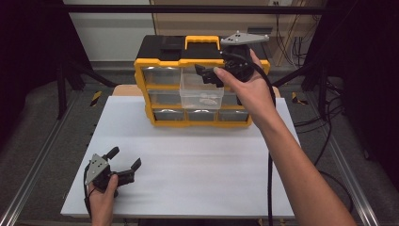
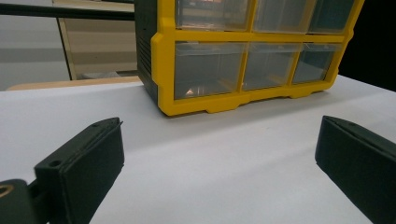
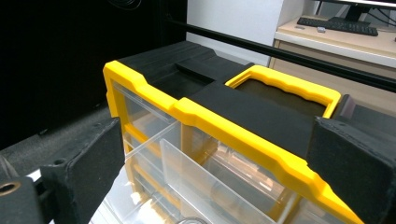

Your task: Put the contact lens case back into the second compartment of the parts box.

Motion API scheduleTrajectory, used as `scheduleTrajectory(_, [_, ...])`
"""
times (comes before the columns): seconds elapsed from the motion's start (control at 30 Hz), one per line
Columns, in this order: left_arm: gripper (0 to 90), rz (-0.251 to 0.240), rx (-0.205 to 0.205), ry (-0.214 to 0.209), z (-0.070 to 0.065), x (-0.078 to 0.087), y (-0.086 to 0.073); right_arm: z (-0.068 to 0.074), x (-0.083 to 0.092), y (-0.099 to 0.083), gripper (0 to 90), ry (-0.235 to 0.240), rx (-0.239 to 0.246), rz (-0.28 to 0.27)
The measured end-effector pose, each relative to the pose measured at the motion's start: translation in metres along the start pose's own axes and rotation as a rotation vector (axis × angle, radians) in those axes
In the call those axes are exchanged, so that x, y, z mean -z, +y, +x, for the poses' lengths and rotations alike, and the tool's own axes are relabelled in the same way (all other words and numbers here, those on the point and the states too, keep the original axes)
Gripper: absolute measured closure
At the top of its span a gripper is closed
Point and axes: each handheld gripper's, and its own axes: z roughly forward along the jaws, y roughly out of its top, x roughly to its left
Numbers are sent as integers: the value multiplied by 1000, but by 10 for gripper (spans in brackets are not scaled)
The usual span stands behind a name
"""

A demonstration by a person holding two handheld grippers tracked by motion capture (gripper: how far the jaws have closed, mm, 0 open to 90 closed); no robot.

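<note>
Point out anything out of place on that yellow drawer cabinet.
One clear drawer in the middle of the yellow cabinet stands pulled out while the others sit flush. The open right gripper hovers just above it; small pale items lie inside.

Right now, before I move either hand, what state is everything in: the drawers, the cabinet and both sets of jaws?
Drawer cabinet: upright at the far side of the white table.
Middle drawer: pulled out, small pale pieces inside.
Other drawers: pushed in.
Left gripper: jaws open, empty, low over the table.
Right gripper: jaws open, empty, above the pulled-out drawer.
</note>
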Motion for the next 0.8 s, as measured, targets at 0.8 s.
scheduleTrajectory(0.8, [9,7,-9,18,2,2,-1,-27,32,-26,39,-37,-20,-48])
